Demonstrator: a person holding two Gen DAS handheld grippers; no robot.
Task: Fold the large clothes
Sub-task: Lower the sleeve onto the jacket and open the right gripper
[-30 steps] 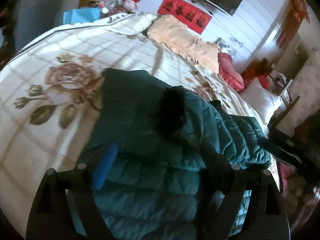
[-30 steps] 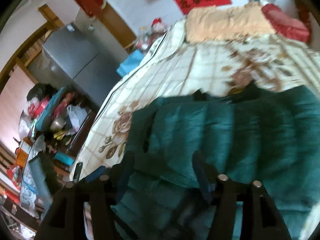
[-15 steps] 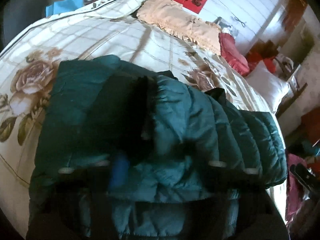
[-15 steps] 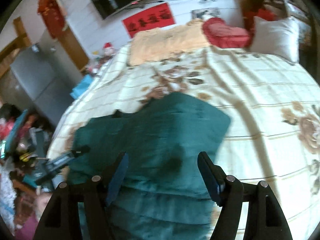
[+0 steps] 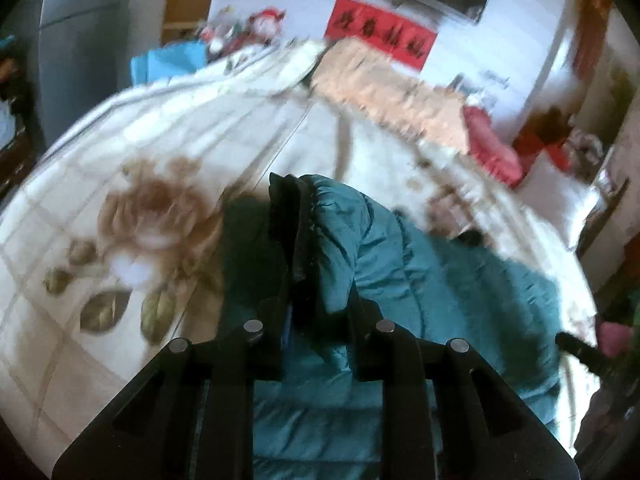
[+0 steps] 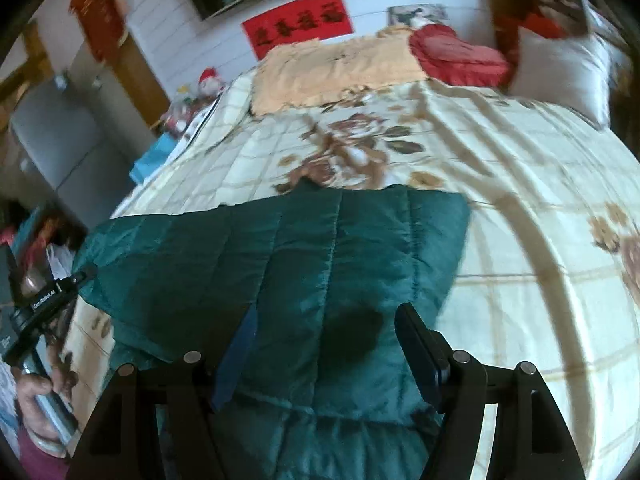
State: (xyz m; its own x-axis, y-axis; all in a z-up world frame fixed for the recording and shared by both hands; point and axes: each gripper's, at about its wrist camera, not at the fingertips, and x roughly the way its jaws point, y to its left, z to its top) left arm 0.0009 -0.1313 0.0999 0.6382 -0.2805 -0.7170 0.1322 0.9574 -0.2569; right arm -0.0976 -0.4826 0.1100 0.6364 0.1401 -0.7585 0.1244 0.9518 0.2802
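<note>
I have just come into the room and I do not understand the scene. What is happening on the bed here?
A person with a handheld gripper in each hand is folding a teal padded jacket on a bed with a floral quilt. The left gripper is shut on a bunched fold of the jacket near its dark edge and holds it up. The right gripper is open, its jaws apart above the flat part of the jacket. The fold looks unfinished.
</note>
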